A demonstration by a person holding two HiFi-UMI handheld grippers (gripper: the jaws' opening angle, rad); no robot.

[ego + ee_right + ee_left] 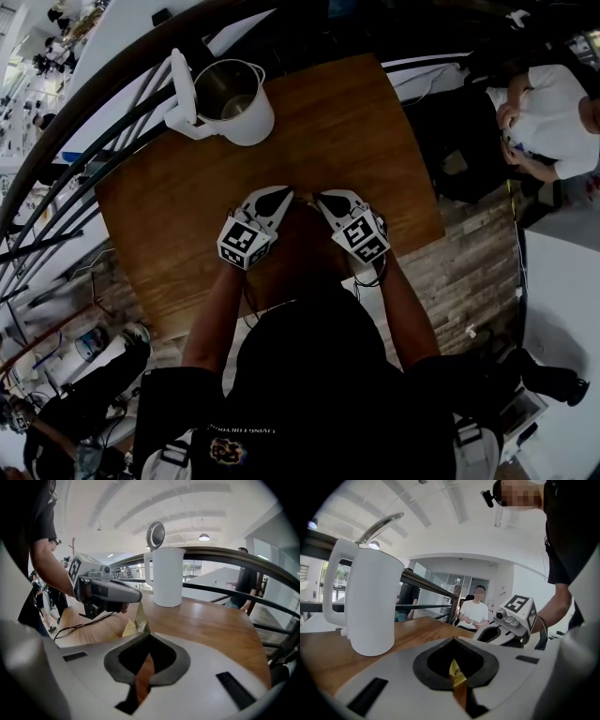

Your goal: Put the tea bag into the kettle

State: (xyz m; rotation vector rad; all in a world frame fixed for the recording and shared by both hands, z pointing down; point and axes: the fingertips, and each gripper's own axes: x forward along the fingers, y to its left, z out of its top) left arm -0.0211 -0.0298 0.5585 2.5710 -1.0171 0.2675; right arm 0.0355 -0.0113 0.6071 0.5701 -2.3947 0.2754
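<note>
Now we pinch the small yellow paper tea bag [457, 673] from both sides, our left claw [278, 197] and right claw [326, 199] each pressed shut on it above the brown wooden tabletop [356, 131], well apart from the open white plastic kettle [251, 120]

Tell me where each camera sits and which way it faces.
Head view: on the person's head, steeply down at table, kettle, left gripper, right gripper; arms and torso show.
Left gripper view: rides that gripper, along jaws pinching the tea bag; kettle left, right forearm beyond.
Right gripper view: rides that gripper, toward the kettle; left forearm at left.
Shared: kettle and tea bag in both gripper views.
</note>
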